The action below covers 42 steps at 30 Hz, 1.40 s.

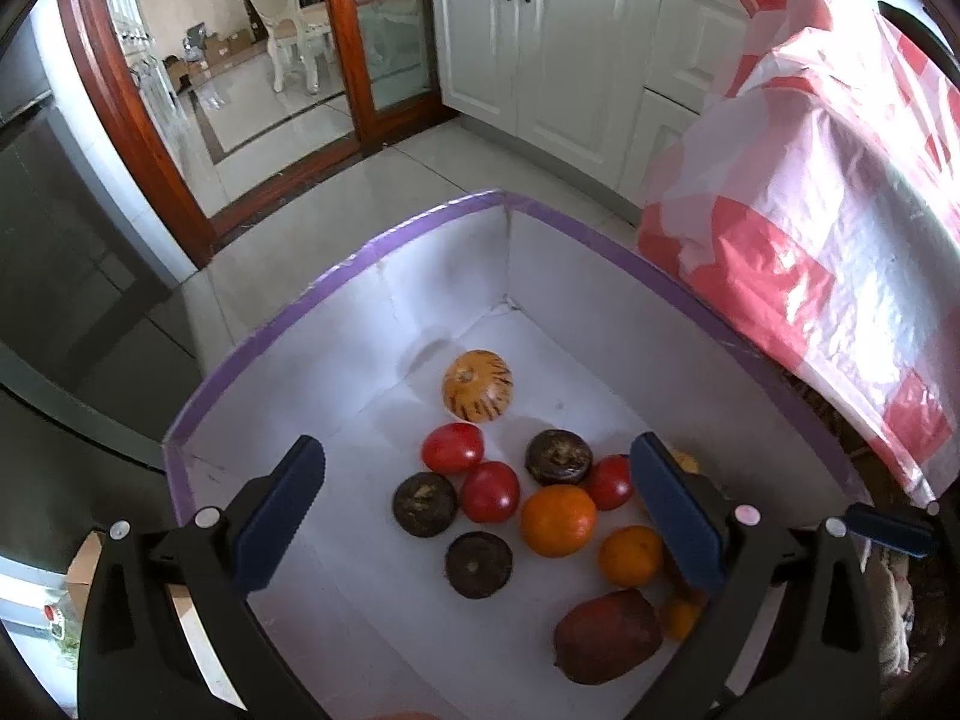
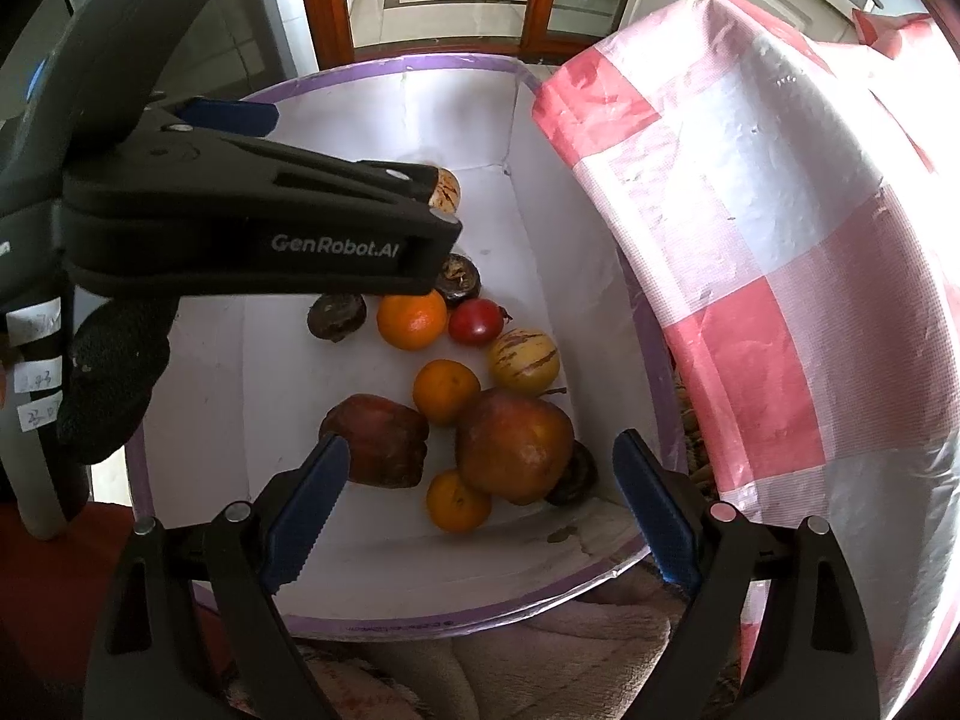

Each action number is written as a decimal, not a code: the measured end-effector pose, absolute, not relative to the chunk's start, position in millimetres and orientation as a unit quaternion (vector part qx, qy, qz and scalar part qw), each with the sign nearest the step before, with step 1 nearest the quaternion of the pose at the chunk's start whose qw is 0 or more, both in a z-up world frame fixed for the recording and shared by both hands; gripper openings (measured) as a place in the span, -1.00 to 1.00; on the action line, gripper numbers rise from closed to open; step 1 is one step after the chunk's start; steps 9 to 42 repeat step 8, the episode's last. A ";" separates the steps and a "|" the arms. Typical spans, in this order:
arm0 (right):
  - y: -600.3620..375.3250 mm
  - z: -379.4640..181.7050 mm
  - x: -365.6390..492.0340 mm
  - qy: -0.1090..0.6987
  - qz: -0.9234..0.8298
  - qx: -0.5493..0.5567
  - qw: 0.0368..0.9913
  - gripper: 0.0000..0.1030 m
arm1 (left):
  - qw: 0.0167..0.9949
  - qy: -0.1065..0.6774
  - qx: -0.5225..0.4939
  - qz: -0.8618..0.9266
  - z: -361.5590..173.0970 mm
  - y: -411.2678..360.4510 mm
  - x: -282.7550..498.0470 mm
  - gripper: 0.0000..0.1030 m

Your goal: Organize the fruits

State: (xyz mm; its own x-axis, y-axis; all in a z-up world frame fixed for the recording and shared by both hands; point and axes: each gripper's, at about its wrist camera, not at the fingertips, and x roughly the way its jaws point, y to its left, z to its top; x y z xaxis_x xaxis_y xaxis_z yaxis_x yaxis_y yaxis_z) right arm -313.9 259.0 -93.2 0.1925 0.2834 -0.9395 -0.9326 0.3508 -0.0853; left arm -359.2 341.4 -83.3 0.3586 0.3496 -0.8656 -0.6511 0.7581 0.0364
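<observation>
A white box with a purple rim [image 1: 336,294] holds loose fruit. In the left wrist view I see a striped yellow melon [image 1: 477,387], red tomatoes [image 1: 452,448], dark mangosteens [image 1: 424,504], oranges [image 1: 558,520] and a red apple [image 1: 609,636]. My left gripper [image 1: 477,450] hangs open above them, holding nothing. The right wrist view shows a large reddish-brown fruit [image 2: 513,447], a red apple [image 2: 378,441], oranges [image 2: 445,390] and a striped melon [image 2: 523,360]. My right gripper [image 2: 480,447] is open and empty over the large fruit. The left gripper's black arm [image 2: 258,228] crosses the box's far side and hides some fruit.
A pink-and-white checked plastic sheet [image 1: 810,210] [image 2: 780,270] drapes along the box's right side. A dark-gloved hand [image 2: 111,372] shows at the left. White cabinets [image 1: 570,48], a wooden door frame [image 1: 138,120] and tiled floor lie beyond. Beige cloth [image 2: 540,660] lies under the box's near edge.
</observation>
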 end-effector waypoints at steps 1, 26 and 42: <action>258.9 -93.0 -314.3 0.454 0.445 -0.357 0.685 0.69 | 0.808 0.475 -0.160 0.310 -83.2 342.6 -359.3 0.97; 258.7 -88.7 -318.9 0.445 0.454 -0.355 0.686 0.69 | 0.798 0.482 -0.164 0.323 -78.3 350.2 -362.7 0.97; 258.7 -88.7 -318.9 0.445 0.454 -0.355 0.686 0.69 | 0.798 0.482 -0.164 0.323 -78.3 350.2 -362.7 0.97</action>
